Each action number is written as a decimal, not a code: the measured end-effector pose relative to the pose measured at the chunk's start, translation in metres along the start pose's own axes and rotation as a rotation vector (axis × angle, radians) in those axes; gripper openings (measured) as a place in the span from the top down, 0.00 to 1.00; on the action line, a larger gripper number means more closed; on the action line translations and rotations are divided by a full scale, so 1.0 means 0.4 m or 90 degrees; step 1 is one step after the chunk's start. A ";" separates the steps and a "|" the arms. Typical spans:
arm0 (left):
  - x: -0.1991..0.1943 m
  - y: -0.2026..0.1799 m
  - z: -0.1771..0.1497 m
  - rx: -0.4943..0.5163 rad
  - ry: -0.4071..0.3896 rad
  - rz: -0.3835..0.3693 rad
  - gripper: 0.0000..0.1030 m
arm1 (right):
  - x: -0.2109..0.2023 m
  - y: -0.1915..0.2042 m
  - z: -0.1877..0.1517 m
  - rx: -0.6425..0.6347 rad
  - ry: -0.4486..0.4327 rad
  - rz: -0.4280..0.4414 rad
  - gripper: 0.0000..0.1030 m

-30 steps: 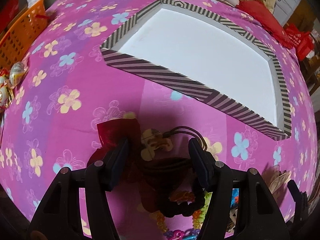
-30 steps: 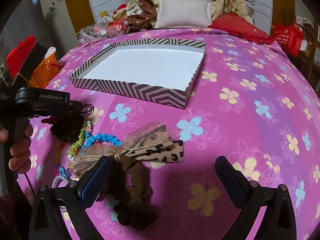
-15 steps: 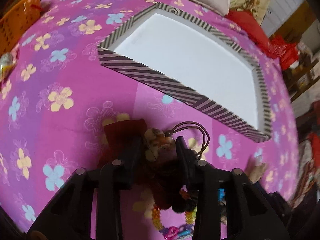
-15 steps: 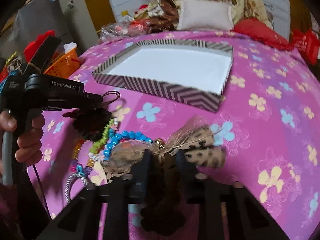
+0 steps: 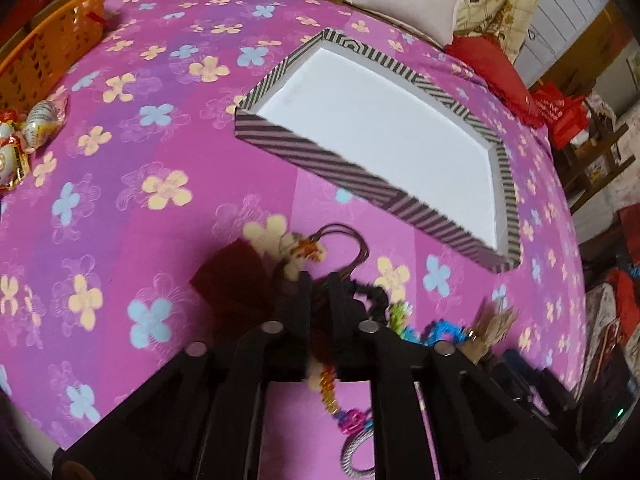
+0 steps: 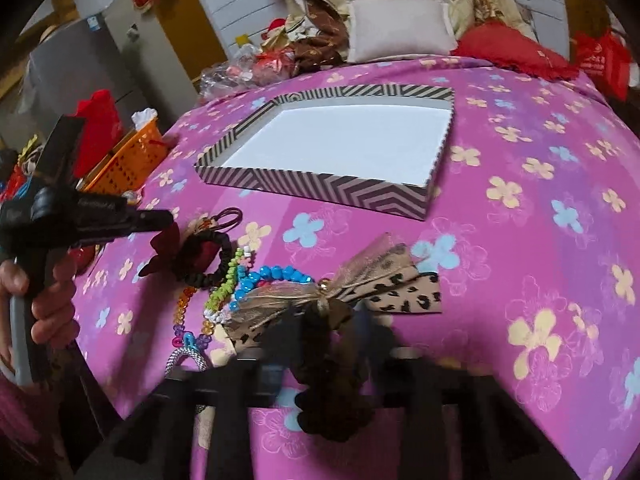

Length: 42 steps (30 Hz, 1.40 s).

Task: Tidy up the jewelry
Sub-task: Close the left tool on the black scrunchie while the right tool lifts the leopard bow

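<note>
Bed with pink floral sheet; striped tray sits on it, white inside. Jewelry pile lies just in front of the tray. Left claw: jaws narrow and opening, dark red hair tie with its cord between them. Right claw: blurred, jaws opening around the brown scrunchie under the leopard bow; can't tell whether the pads press on it.

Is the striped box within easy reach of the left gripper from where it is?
Probably yes. Only bare pink cloth lies between the left gripper and the striped box, nothing blocks the way. Its fingers, now opening, do have a dark red hair tie between them.
</note>
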State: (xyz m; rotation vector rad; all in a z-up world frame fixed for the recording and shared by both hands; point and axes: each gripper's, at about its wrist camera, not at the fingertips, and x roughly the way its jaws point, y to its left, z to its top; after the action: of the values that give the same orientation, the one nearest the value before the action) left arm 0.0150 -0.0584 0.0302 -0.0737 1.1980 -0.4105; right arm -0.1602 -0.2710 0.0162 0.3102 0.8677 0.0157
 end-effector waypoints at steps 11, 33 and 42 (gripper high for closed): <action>0.006 -0.011 -0.091 0.030 0.024 -0.017 0.60 | 0.018 0.017 -0.011 -0.016 0.022 0.008 0.55; 0.070 -0.059 -0.059 0.002 0.049 -0.038 0.94 | 0.071 0.024 -0.034 -0.048 0.029 0.008 0.73; -0.018 -0.040 -0.054 -0.005 0.014 -0.079 0.94 | -0.018 0.056 -0.009 -0.070 -0.028 0.028 0.79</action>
State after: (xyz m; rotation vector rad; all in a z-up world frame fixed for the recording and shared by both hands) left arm -0.0113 -0.0674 0.0328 -0.1517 1.2201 -0.5172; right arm -0.1650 -0.2497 0.0256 0.2265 0.8136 0.0966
